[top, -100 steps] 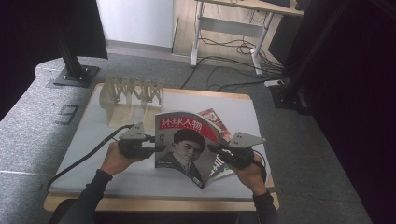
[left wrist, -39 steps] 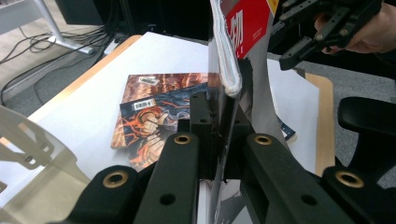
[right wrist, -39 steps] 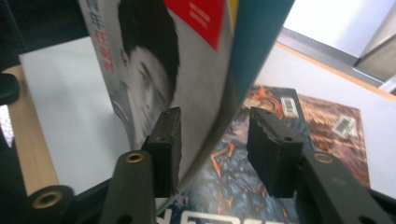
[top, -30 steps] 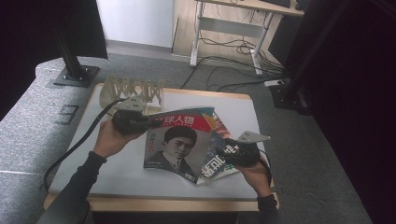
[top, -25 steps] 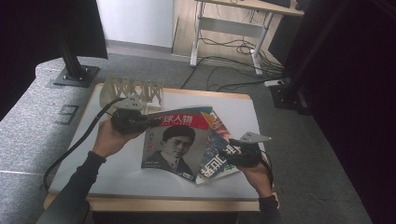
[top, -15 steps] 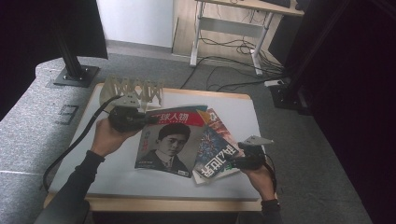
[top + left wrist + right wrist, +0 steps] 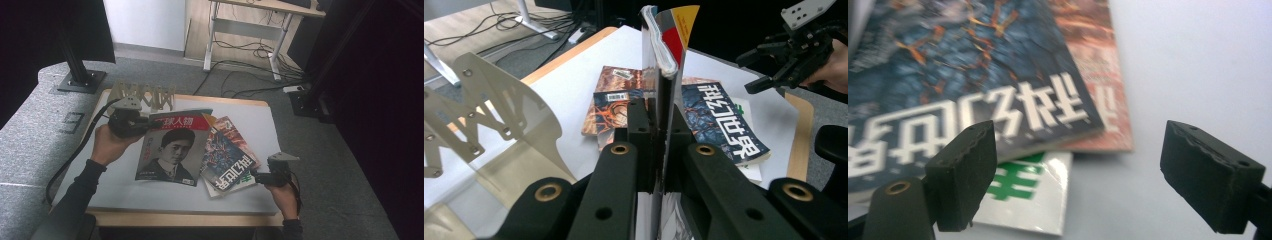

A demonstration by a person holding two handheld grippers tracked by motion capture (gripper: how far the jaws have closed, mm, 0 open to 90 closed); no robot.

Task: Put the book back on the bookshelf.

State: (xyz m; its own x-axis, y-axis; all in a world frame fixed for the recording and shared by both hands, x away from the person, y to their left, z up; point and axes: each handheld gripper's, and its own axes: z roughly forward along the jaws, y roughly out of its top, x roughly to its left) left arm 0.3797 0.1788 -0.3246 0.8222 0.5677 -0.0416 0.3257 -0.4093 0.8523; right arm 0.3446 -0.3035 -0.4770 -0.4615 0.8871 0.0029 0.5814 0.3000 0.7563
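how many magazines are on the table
4, perhaps more hidden: the portrait magazine clamped in the left gripper; the dark blue magazine beside it; an orange magazine and a green-and-white magazine beneath that.

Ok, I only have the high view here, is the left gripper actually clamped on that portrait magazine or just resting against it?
Observer: Clamped. In the left gripper view the left gripper has both jaws shut on the edge of the portrait magazine, which stands on edge between them.
Operator: And the right gripper, is it holding anything?
Observer: No. In the right gripper view the right gripper is open with bare table between its jaws.
Operator: What is in front of it?
Observer: The dark blue magazine, lying on a white one with green print, just short of the jaws.
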